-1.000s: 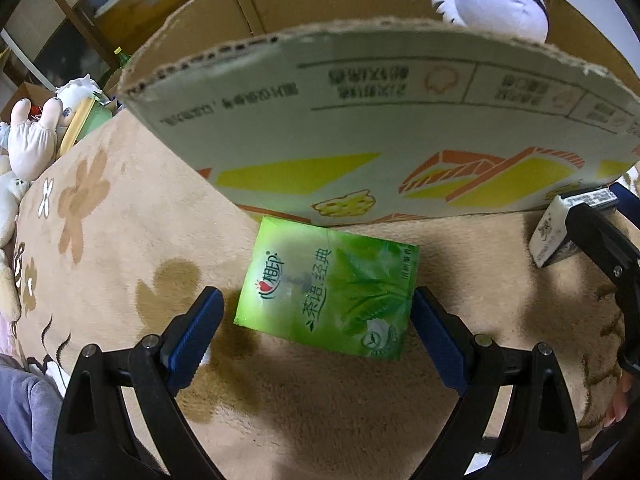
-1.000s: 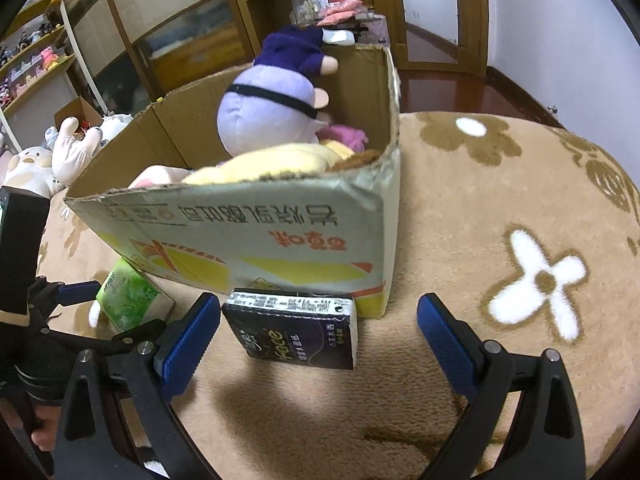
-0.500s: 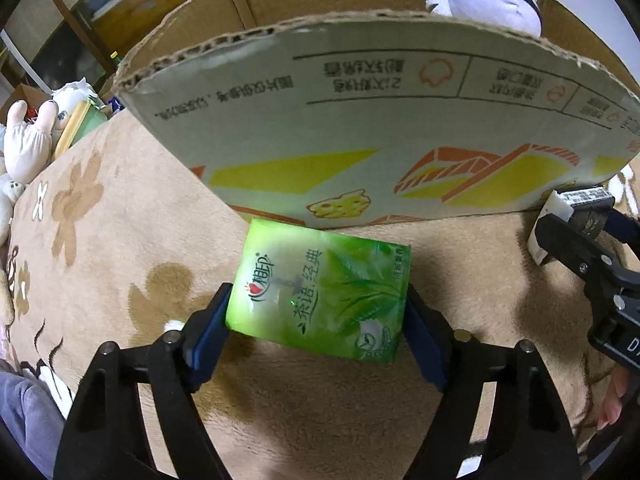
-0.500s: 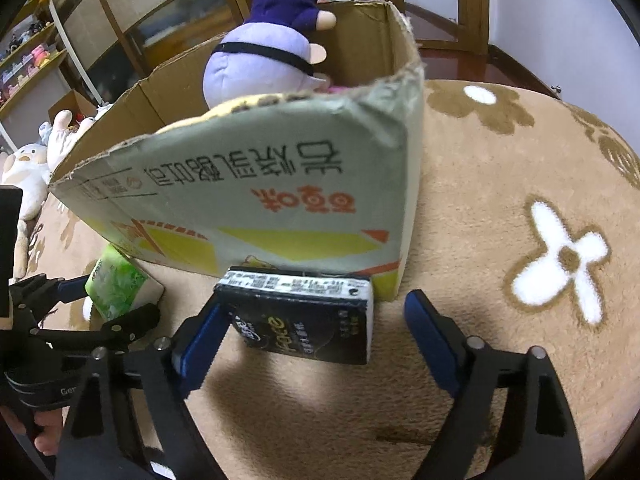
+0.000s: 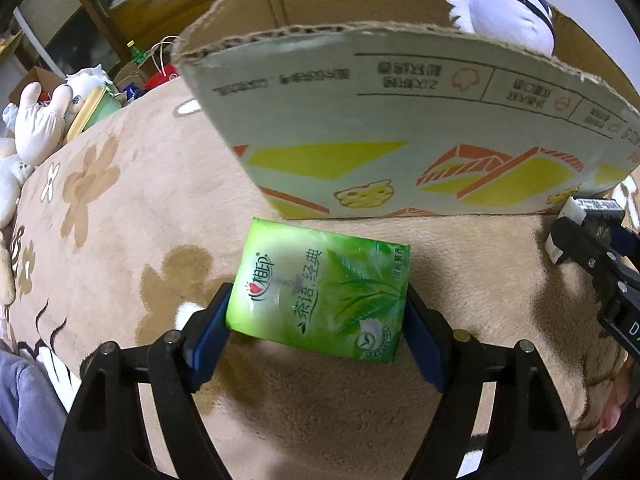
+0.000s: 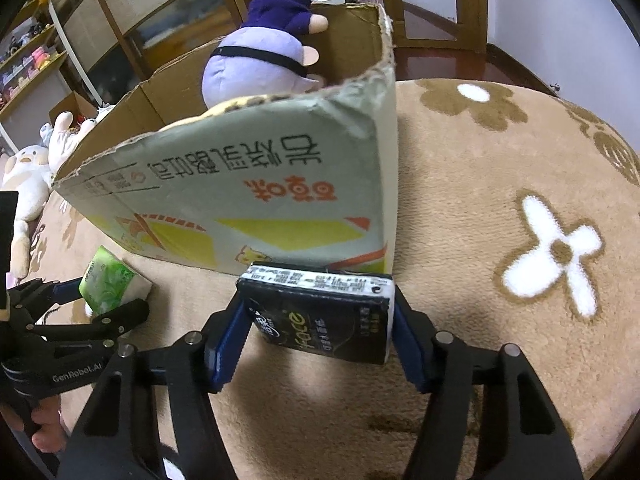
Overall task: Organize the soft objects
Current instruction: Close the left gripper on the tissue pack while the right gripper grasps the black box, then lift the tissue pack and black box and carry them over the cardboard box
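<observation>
Now, left tool (image 5: 318,316): gripping the green tissue pack (image 5: 320,296) by both pads, in front of the cardboard box (image 5: 400,128).
Right tool (image 6: 316,328): jaws just been closing, clamping the black tissue pack (image 6: 324,316) at the box corner.
Surface: both packs sitting on the tan flowered blanket (image 6: 500,168).

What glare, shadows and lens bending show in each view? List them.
Left wrist view: white glare on the green pack's glossy wrap; the box wall bows into an arc; the picture's corners go black. Right wrist view: the black pack casts a soft shadow on the rug toward the camera; its print reads sharp.
</observation>
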### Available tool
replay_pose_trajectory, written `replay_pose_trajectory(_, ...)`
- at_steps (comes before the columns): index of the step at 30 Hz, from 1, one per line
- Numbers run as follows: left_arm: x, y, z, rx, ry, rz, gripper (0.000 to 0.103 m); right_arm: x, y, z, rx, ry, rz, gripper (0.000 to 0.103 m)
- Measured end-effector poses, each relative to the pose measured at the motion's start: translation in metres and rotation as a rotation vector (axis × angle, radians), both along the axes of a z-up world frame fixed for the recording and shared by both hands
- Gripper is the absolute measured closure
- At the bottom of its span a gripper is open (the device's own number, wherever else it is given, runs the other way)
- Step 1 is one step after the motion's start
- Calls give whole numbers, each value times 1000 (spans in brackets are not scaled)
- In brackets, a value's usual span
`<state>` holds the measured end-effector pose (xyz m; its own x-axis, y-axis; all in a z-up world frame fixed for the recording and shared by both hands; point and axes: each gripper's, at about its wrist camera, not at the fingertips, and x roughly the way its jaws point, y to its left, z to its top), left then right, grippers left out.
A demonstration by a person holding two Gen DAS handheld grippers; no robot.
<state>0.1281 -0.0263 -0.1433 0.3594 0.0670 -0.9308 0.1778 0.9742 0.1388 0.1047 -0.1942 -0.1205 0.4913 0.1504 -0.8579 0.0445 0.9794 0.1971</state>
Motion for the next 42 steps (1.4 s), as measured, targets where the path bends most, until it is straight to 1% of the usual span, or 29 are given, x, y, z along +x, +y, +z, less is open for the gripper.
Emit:
replay_pose_trajectory(7,-20,1,17,-12,-56,19,25,-18,-8,7,-9,-26,0,35)
replay_pose_trajectory(20,-49,8,66,-31,-205,35,25,-36,-6,45,-33,-113,8,35)
replay_pose_trajectory(23,-55,10,79,-29,-251,50,25,-43,-4,55,-40,-140,15,35)
replay_pose_trajectory(29,-68,22,107,-59,-357,82,25,-52,0,78,-49,-203,31,35)
replay_pose_trajectory(35,-74,30,134,-65,-447,73,25,-58,5,105,-47,-281,51,35)
replay_pose_trajectory(42,-77,28,161,-66,-538,40,25,-59,8,134,-32,-372,72,35)
